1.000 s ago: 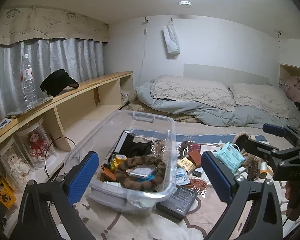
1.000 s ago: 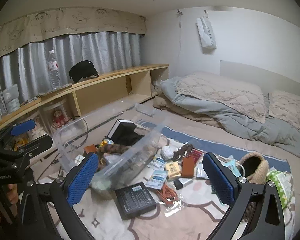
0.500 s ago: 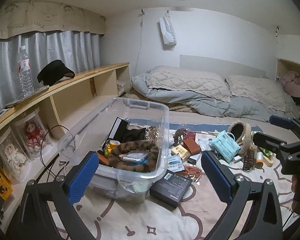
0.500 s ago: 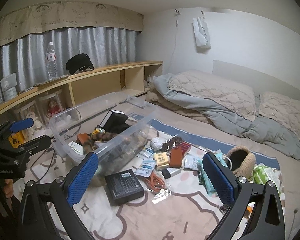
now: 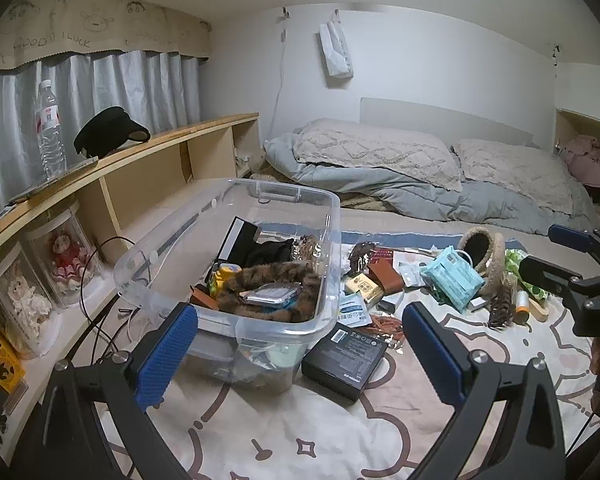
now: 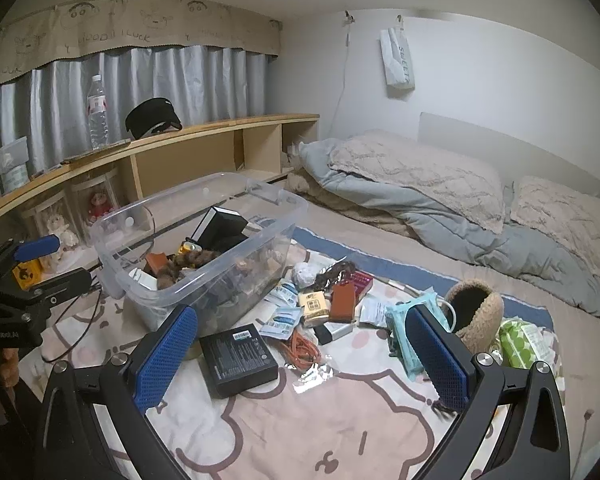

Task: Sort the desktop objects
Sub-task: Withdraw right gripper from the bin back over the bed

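Clear plastic bin (image 5: 236, 240) sits on the patterned blanket (image 5: 300, 432), part-filled; only the left wrist view looks down onto the furry brown band (image 5: 272, 280) inside. Beside it lies a flat black box (image 6: 238, 354). Left gripper (image 5: 300, 352) and right gripper (image 6: 302, 356) both gape wide, holding nothing.

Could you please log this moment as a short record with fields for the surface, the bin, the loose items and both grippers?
surface: patterned blanket on a bed
bin: clear plastic bin, open, partly filled
loose items: black box, orange cord, teal pack, brown pouch
left gripper: open, empty
right gripper: open, empty, above the black box
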Available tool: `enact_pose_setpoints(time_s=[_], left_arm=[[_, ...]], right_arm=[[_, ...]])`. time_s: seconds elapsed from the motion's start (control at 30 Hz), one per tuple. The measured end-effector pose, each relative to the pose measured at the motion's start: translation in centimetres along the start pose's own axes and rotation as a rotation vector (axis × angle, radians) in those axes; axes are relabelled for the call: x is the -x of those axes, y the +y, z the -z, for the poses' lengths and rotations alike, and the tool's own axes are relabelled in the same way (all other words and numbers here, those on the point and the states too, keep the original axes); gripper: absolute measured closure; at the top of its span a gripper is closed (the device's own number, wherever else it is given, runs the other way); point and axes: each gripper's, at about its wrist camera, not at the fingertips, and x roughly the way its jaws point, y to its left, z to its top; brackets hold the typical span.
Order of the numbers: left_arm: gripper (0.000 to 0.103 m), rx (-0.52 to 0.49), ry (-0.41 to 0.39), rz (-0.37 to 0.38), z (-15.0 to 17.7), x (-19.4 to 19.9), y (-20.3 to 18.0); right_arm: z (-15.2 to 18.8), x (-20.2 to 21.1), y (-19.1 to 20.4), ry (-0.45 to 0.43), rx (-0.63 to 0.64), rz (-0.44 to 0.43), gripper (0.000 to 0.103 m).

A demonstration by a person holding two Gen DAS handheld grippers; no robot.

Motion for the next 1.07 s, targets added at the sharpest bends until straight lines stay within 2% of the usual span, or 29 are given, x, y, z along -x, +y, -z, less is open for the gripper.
enact_pose_setpoints(time_s=[1.07], left_arm=[[0.0,-0.007,0.003,-0.012,0.21,-0.46,0.44]], right_arm=[[0.49,-0.48,0.45,0.031,0.008,-0.007,0.0]])
